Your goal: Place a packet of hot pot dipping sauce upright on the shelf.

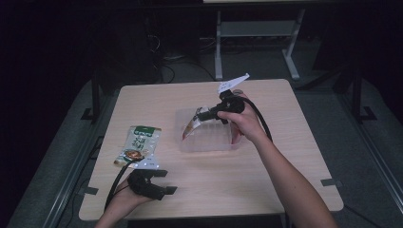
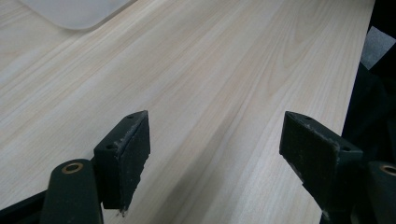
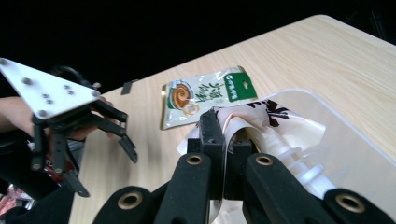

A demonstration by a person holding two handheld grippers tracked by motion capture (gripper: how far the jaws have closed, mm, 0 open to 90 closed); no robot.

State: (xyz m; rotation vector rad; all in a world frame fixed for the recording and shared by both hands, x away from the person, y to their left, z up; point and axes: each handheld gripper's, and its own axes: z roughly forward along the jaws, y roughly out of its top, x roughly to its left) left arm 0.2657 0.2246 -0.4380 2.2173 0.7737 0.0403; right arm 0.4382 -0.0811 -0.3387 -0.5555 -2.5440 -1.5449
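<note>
Left tongs [image 1: 159, 183], nearest in the high view, gape empty over the table [image 1: 266, 185]; right tongs [image 1: 202, 115] pinch a packet [image 1: 191, 127] above the tub [image 1: 209, 142]: lower it inside before letting go. Left gripper view: bare wood between open jaws. Right gripper view: the green pouch [image 3: 205, 94] bears writing, probably Korean, unreadable.

The packet [image 3: 205, 95] on the pale wood-grain table [image 1: 266, 178] is cream with a green top — the pouch [image 3: 261, 119] in the black right gripper [image 3: 223, 140] is white, dark-marked — above a clear tub [image 1: 209, 142].
</note>
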